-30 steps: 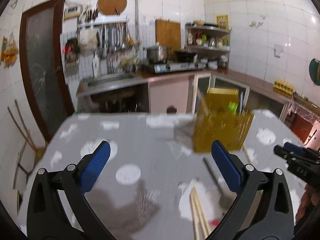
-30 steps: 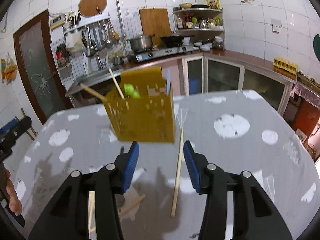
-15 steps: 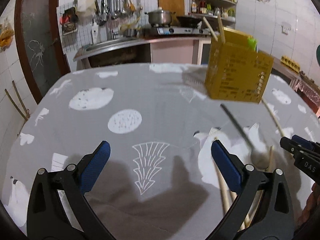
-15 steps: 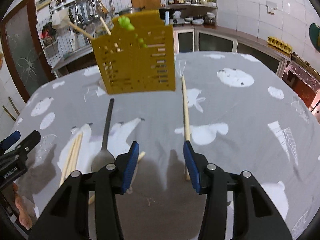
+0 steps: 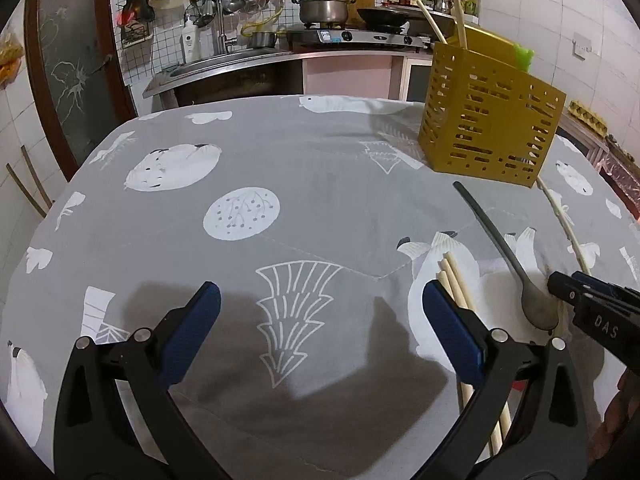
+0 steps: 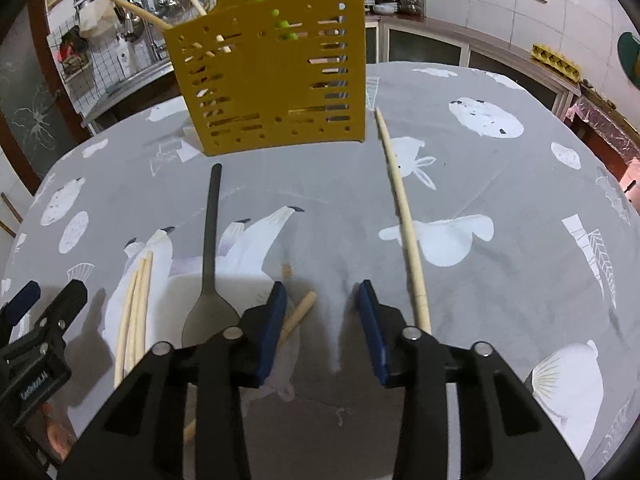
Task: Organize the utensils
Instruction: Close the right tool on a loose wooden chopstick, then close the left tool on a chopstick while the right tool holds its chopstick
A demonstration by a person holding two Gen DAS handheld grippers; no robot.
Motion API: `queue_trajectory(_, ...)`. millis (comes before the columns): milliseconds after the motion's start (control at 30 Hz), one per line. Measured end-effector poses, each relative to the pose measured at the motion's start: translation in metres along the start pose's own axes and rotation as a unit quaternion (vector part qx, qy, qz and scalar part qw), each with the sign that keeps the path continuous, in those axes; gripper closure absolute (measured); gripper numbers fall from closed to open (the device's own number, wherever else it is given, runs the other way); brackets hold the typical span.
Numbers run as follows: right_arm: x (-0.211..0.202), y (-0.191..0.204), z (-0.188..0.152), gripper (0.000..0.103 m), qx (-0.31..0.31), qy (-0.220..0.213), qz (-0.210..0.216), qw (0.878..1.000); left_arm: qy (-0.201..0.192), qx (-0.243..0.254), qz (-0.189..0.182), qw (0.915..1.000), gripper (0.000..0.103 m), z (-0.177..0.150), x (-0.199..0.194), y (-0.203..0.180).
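Fingers first: right gripper (image 6: 322, 312) fingers (image 6: 274, 320) closing, partly apart, nothing pinched; a short wooden stick (image 6: 298, 314) pokes out from under the left pad, bottom centre of the right wrist view, contact unclear. Left gripper (image 5: 320, 320) fingers (image 5: 192, 328) spread wide, empty, only grey patterned cloth of the desk (image 5: 280, 168) between them.

Utensils, right wrist view:
- yellow slotted holder (image 6: 272, 80) upright at top centre, wooden sticks and a green item rising out of it
- dark spoon (image 6: 210, 288) lying flat, handle toward the holder, bowl just left of the right gripper
- bundle of chopsticks (image 6: 136, 304) lower left, beside the spoon
- single long chopstick (image 6: 402, 216) right of centre, running from the holder's corner down past the right pad

Left wrist view: holder upper right, spoon and chopsticks lower right, right gripper's tip just beside the spoon bowl.
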State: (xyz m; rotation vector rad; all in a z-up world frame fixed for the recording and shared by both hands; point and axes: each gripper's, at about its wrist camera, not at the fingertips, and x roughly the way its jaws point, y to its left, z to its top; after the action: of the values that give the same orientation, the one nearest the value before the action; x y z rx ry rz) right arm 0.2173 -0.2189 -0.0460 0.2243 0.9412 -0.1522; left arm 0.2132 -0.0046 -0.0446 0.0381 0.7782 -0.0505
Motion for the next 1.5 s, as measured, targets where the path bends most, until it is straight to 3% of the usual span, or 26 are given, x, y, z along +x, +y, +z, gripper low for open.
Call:
queue_trajectory(167,0.003,0.012,0.001,0.087,-0.019,0.009,-0.005,1.000,0.004,0.001,0.002,1.0000,0.005,0.000,0.001,-0.001)
queue_trajectory(367,0.002,0.003,0.005,0.094,-0.034,0.006,0.024,0.999,0.009,0.011,0.002,0.9999,0.005,-0.002,0.000,-0.006)
queue_trajectory(600,0.002,-0.011,0.008,0.094,-0.058,-0.001,0.046,0.997,0.035,0.023,-0.017,0.9990,0.006,-0.006,0.004,-0.018)
queue_trajectory(867,0.001,-0.014,0.004,0.094,-0.069,-0.017,0.047,0.996,0.063,0.052,-0.009,0.9966,0.010,-0.014,0.009,-0.034)
queue_trajectory(1200,0.000,-0.020,0.002,0.094,-0.066,-0.020,0.052,0.996,0.029,0.075,-0.018,0.9966,0.010,-0.021,-0.018,-0.051)
queue_trajectory(1500,0.001,-0.023,0.000,0.094,-0.060,-0.020,0.057,0.996,0.044,0.078,-0.012,0.9959,0.010,-0.024,-0.013,-0.048)
